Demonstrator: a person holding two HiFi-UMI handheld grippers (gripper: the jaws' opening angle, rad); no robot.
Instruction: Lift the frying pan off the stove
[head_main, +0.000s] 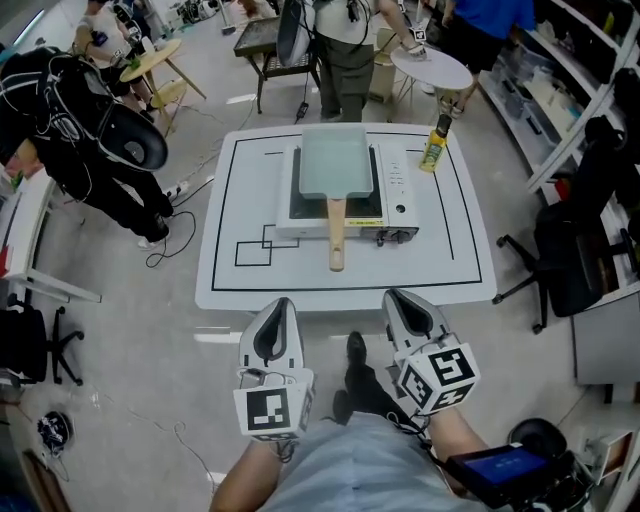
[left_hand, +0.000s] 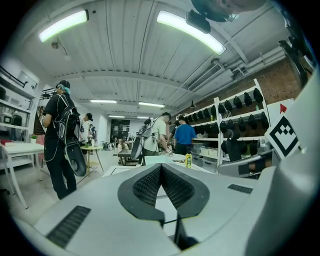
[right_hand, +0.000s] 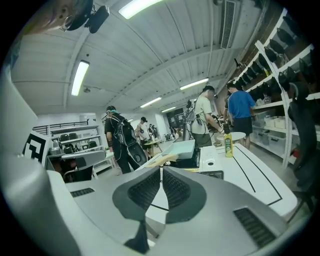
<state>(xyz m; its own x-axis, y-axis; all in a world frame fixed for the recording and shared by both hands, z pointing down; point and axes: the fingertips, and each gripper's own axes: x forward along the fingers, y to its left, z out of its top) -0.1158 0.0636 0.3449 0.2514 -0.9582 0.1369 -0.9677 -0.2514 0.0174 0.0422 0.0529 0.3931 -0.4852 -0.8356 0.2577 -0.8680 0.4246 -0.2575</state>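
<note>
Lab/workshop: tape-marked test table, storage shelves, ppl w/ backpack rigs.

surface: white table — black-lined | on it: stove central, yellow bottle beside

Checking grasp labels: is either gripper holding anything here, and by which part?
Nothing is held. Left gripper and right gripper are both shut and empty; the pan sits untouched on the stove.

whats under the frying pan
The frying pan sits on a white portable stove, itself on the white table. The pan covers the stove's middle, so whatever is there cannot be seen.
</note>
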